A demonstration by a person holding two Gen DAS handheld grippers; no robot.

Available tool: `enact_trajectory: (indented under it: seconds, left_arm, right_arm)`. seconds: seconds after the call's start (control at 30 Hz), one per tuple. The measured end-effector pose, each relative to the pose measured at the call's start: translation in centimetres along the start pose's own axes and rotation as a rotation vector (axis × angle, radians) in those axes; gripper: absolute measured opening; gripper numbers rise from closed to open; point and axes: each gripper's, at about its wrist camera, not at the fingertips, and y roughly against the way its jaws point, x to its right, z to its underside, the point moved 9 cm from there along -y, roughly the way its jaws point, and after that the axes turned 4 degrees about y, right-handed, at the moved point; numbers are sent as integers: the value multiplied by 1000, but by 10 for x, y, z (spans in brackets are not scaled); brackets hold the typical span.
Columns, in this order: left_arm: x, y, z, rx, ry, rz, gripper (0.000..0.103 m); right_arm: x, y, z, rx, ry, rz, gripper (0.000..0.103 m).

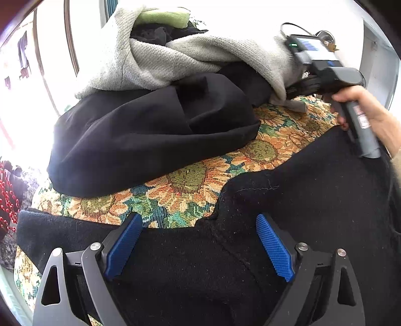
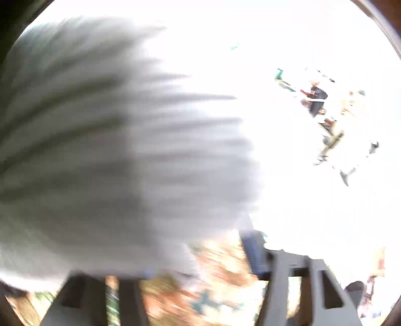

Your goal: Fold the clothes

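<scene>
Sunflower-patterned cloth (image 1: 190, 180) covers the work surface, with bright window light behind it. Largest on it is a black knit garment (image 1: 313, 213), spread flat across the near side and running under the left gripper (image 1: 200, 247). Beyond a strip of bare cloth lies a heap of clothes: a black bundle (image 1: 150, 135) in front, a grey knit sweater (image 1: 160, 60) draped over it, and a pale green piece (image 1: 165, 16) on top at the back. Red beads (image 1: 7, 198) show at the far left edge.

Left gripper: jaws released and spread wide, its blue pads (image 1: 124, 247) hovering over the near edge of the black garment, nothing clasped between them.

Right gripper (image 1: 300, 86), in the left wrist view: held by a hand (image 1: 368, 110) at the right side of the heap, its front end pushed in at the sweater's hanging edge, so the fingertips are hidden. In its own, heavily blurred view, the sweater (image 2: 112, 150) fills the left half and covers the left finger; the right finger (image 2: 253, 248) stands clear over the cloth (image 2: 213, 288). The jaws stand apart; whether fabric lies between them cannot be told.
</scene>
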Motion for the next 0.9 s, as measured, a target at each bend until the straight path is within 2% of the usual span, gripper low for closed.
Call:
enact_trajectory:
  seconds: [0.13,0.2,0.27,0.33,0.6,0.73,0.83,0.9]
  left_arm:
    - [0,-1,0,-3,2,0,93]
    - [0,-2,-1,-3,0,-4,93]
    - [0,-2,-1,-3,2,-4,93]
    - [-1,-1,-1,-3,0,-9,93]
    - [-2,2,-2,4,-9,-42,94]
    - [-1,5,-2,10,-12,-99,96]
    - [1,7,-3,25,-37,-188,103]
    - [3,8,-3,31,-49,-222,103]
  right_arm:
    - [51,31,23,15,-139,-102,76]
    - [73,51,42,6,-156,-151,76]
    - [88,72,60,26,-97,-115,77]
    - [92,89,77,53,-16,-67,85]
    - [70,131,128,83,210,15,85]
    - [88,128,152,72,183,29,85]
    - [119,122,167,45,98,63,85]
    - [143,119,175,31,28,92,86]
